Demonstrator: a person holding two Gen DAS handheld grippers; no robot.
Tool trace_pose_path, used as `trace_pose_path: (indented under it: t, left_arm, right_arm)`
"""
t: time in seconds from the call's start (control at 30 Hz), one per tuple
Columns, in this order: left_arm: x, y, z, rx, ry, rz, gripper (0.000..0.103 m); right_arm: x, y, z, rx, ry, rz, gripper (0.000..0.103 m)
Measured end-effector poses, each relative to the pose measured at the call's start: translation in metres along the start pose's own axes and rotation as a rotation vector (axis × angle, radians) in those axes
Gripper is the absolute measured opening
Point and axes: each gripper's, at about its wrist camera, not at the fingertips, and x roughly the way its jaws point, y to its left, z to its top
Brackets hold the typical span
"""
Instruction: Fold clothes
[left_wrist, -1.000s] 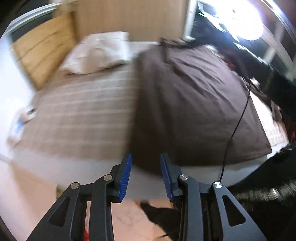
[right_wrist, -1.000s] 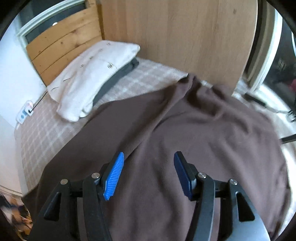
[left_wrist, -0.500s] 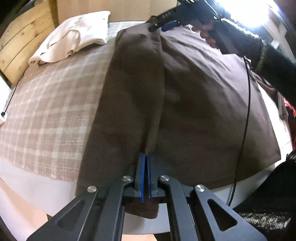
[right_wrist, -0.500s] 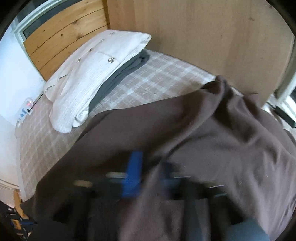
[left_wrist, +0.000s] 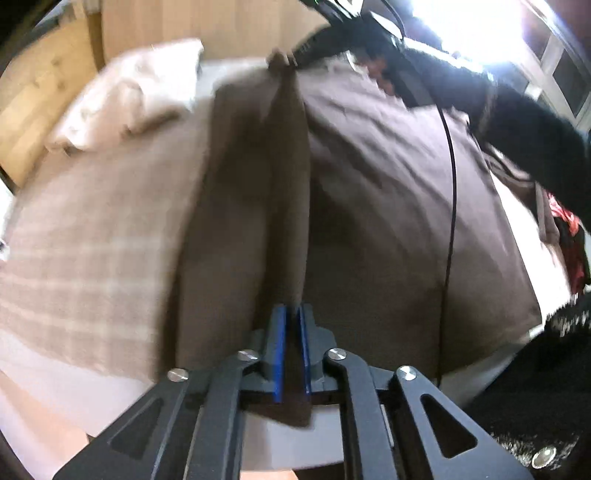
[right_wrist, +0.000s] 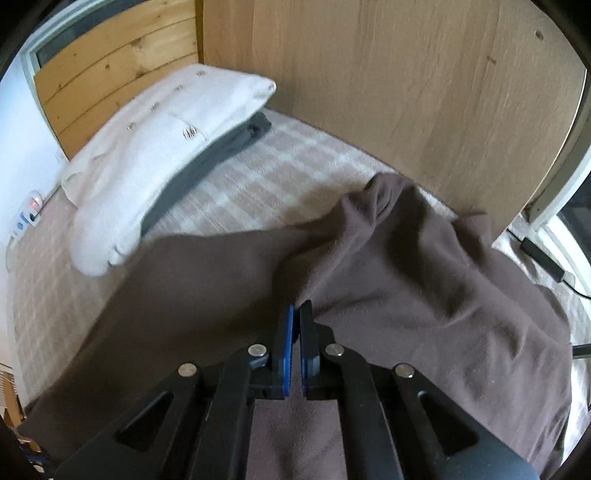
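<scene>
Brown garment spread across the checked bed: right gripper clamped on its far edge, left gripper, jaws opening around the near hem, risks dropping it, collapsing the fold.

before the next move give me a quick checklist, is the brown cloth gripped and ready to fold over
1. Left tool has cloth: ok. A fold of the brown cloth sits between its pads, though the jaws are opening, so the grip may be loosening.
2. Right tool has cloth: ok. Jaws shut on a raised ridge at the far edge.
3. Edge lifted between the tools: ok, it stands up as a ridge.
4. Landing area flat: not ok, the cloth is bunched near the wooden panel.
5. Folded white garment out of the way: ok, it lies apart on the checked bedcover.
6. Black cable clear: not ok, it hangs across the cloth.
</scene>
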Motion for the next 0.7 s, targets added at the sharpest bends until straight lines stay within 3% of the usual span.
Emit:
trace_pose_path:
  t: [0.1, 0.17, 0.23, 0.33, 0.5, 0.57, 0.7]
  left_arm:
    - [-0.023, 0.018, -0.014, -0.07, -0.032, -0.003, 0.022]
    - [-0.042, 0.037, -0.024, -0.126, -0.054, 0.033, 0.021]
    - [-0.053, 0.054, -0.032, -0.181, -0.069, 0.057, 0.021]
    - [-0.05, 0.068, -0.036, -0.211, -0.064, 0.039, 0.021]
    - [-0.02, 0.063, -0.026, -0.16, -0.028, -0.028, 0.022]
    - [-0.01, 0.062, -0.022, -0.146, -0.013, -0.021, 0.004]
    - [-0.02, 0.075, -0.03, -0.204, -0.038, 0.014, 0.004]
  right_arm:
    - [0.005, -0.003, -0.002, 0.007, 0.052, 0.008, 0.007]
    - [-0.002, -0.005, -0.002, 0.003, 0.067, -0.015, 0.015]
    - [-0.018, -0.005, -0.005, -0.001, 0.052, -0.051, 0.025]
    - [-0.052, -0.002, -0.013, 0.008, -0.002, -0.074, 0.029]
    - [-0.077, 0.033, -0.018, -0.018, -0.004, 0.081, 0.033]
    - [-0.075, 0.058, -0.016, -0.078, 0.007, 0.126, 0.033]
    - [-0.045, 0.104, -0.017, -0.205, 0.076, 0.132, 0.033]
